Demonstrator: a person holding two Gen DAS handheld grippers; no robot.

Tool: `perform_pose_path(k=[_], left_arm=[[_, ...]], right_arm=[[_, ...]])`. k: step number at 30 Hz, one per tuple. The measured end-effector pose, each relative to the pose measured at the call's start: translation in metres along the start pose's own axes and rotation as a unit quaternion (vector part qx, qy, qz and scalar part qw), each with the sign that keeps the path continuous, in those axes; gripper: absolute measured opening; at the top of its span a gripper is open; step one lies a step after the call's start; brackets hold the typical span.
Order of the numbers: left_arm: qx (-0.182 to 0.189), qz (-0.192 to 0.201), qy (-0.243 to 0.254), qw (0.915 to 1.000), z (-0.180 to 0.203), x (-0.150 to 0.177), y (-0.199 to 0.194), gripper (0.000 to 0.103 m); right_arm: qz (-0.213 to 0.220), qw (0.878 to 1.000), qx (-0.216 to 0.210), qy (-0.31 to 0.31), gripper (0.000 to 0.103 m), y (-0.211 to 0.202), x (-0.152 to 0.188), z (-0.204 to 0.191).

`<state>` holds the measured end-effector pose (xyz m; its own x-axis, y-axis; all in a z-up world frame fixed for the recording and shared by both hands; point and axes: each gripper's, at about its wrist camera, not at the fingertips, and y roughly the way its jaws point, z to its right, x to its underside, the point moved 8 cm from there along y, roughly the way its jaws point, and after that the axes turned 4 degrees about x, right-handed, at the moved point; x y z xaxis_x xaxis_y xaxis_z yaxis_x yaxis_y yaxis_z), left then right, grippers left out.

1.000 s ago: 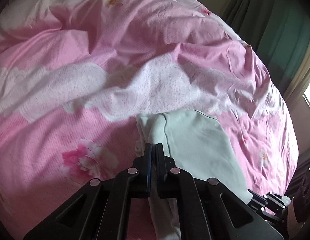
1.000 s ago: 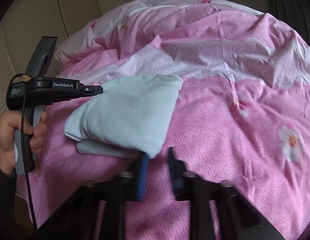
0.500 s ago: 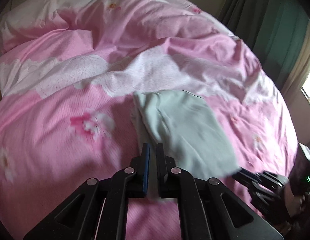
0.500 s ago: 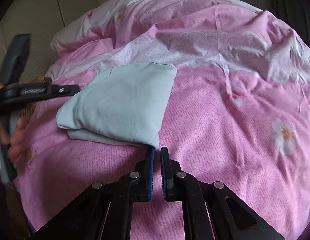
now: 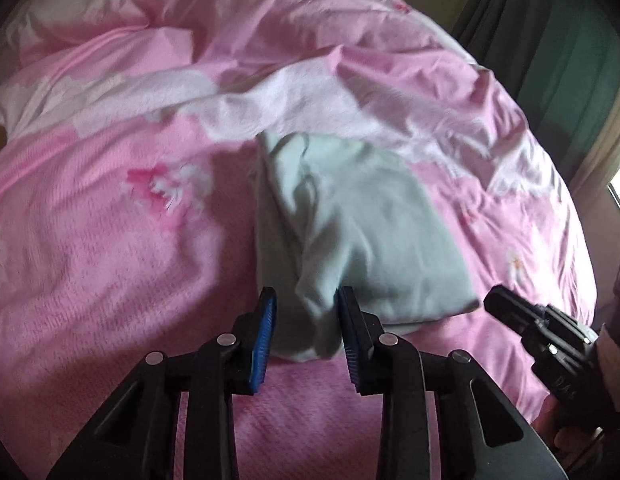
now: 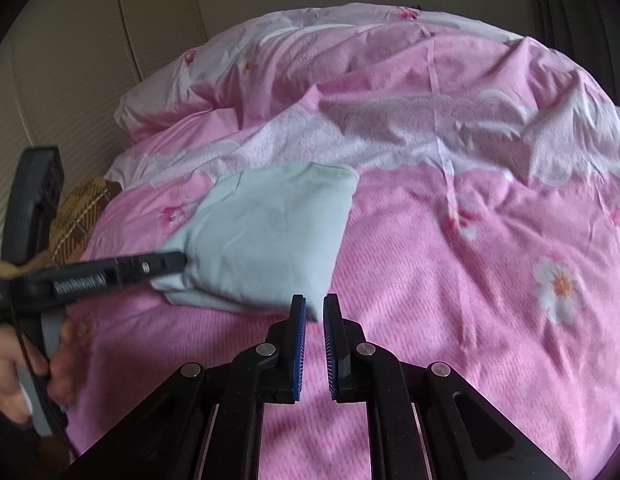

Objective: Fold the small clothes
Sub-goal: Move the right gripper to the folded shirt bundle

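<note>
A pale mint-green folded garment [image 5: 361, 232] lies on the pink floral bedspread [image 5: 110, 264]; it also shows in the right wrist view [image 6: 270, 232]. My left gripper [image 5: 306, 308] is open, its jaws either side of the garment's near bunched edge, not closed on it. It shows from the side in the right wrist view [image 6: 166, 262], at the garment's left corner. My right gripper [image 6: 313, 306] has its jaws slightly apart at the garment's near right corner, which sits at the fingertips; whether it pinches the cloth is unclear. It also shows in the left wrist view [image 5: 505, 304].
The bedspread is rumpled, with white lace-print bands [image 6: 429, 128] beyond the garment. A brown patterned cloth [image 6: 82, 208] lies at the bed's left edge by a beige padded headboard [image 6: 70, 60]. Dark green curtains [image 5: 557, 40] hang at the right.
My left gripper has opened from shut and now straddles the garment's near edge. My right gripper's jaws have parted slightly. The garment has settled flatter on the bed.
</note>
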<state>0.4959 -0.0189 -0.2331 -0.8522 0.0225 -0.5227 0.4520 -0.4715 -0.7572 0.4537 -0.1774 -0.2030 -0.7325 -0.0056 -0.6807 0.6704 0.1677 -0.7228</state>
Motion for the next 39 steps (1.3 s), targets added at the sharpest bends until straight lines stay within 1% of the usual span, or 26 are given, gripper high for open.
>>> perform_pose_path(k=[3,5,7,10,11,12,13,14,15,18,20,22,25,27,29,31,33,34,36,38,39], left_arm=[[-0.014,-0.001,-0.007,0.9999,-0.010,0.006,0.006,0.032],[-0.018,-0.005,-0.011,0.9998,-0.017,0.011,0.009,0.032],[-0.012,-0.005,-0.016,0.9998,-0.020,0.015,0.010,0.033],[-0.002,0.004,-0.022,0.9997,-0.017,0.015,0.000,0.033],[0.000,0.008,-0.025,0.9996,-0.016,0.014,-0.005,0.036],[0.003,0.014,-0.029,0.9995,-0.015,0.013,-0.011,0.044],[0.002,0.019,-0.031,0.9994,-0.014,0.012,-0.015,0.048],[-0.006,0.028,-0.033,0.9990,-0.013,0.011,-0.024,0.056],[-0.015,0.036,-0.034,0.9986,-0.013,0.010,-0.031,0.059],[-0.050,0.051,-0.031,0.9969,-0.011,0.009,-0.047,0.060],[-0.063,0.057,-0.025,0.9961,-0.004,0.011,-0.055,0.061],[-0.070,0.061,-0.021,0.9955,0.001,0.012,-0.061,0.063],[-0.079,0.070,-0.022,0.9942,0.008,0.015,-0.069,0.071],[-0.096,0.078,-0.019,0.9922,0.012,0.016,-0.073,0.078],[-0.113,0.086,-0.021,0.9897,0.013,0.015,-0.075,0.084],[-0.118,0.092,-0.036,0.9880,0.012,0.013,-0.074,0.086],[-0.122,0.095,-0.064,0.9859,0.007,0.013,-0.069,0.086],[-0.122,0.095,-0.085,0.9843,0.003,0.014,-0.067,0.086],[-0.109,0.098,-0.127,0.9811,-0.002,0.016,-0.062,0.086],[-0.094,0.102,-0.169,0.9758,-0.006,0.022,-0.056,0.086],[-0.087,0.103,-0.182,0.9740,-0.006,0.024,-0.054,0.086]], right_arm=[[-0.006,1.000,0.002,-0.007,0.010,0.012,-0.003,-0.003],[-0.019,1.000,0.006,-0.012,0.010,0.023,0.001,-0.003],[-0.042,0.999,0.013,-0.012,0.012,0.036,0.011,-0.001],[-0.042,0.999,0.009,-0.005,0.013,0.036,0.016,0.000],[-0.037,0.999,0.005,-0.002,0.016,0.032,0.014,0.000],[-0.030,1.000,-0.001,0.001,0.027,0.027,0.012,0.000],[-0.020,1.000,-0.006,0.006,0.034,0.020,0.008,0.001],[-0.012,1.000,-0.007,0.010,0.047,0.015,0.005,0.002],[0.002,1.000,-0.008,0.015,0.052,0.006,0.001,0.004],[0.020,1.000,-0.012,0.019,0.055,-0.012,-0.007,0.006],[0.026,0.999,-0.019,0.023,0.055,-0.025,-0.010,0.007],[0.028,0.999,-0.026,0.027,0.057,-0.034,-0.010,0.007],[0.033,0.999,-0.029,0.032,0.062,-0.046,-0.008,0.010],[0.034,0.998,-0.033,0.039,0.069,-0.051,-0.007,0.013],[0.035,0.997,-0.038,0.048,0.073,-0.053,-0.009,0.017],[0.037,0.997,-0.049,0.054,0.074,-0.052,-0.014,0.020],[0.035,0.996,-0.060,0.058,0.074,-0.046,-0.020,0.022],[0.032,0.995,-0.069,0.061,0.074,-0.041,-0.025,0.024],[0.024,0.993,-0.089,0.067,0.074,-0.029,-0.034,0.026],[0.012,0.991,-0.109,0.075,0.074,-0.015,-0.043,0.030],[0.002,0.989,-0.125,0.084,0.074,-0.005,-0.048,0.033]])
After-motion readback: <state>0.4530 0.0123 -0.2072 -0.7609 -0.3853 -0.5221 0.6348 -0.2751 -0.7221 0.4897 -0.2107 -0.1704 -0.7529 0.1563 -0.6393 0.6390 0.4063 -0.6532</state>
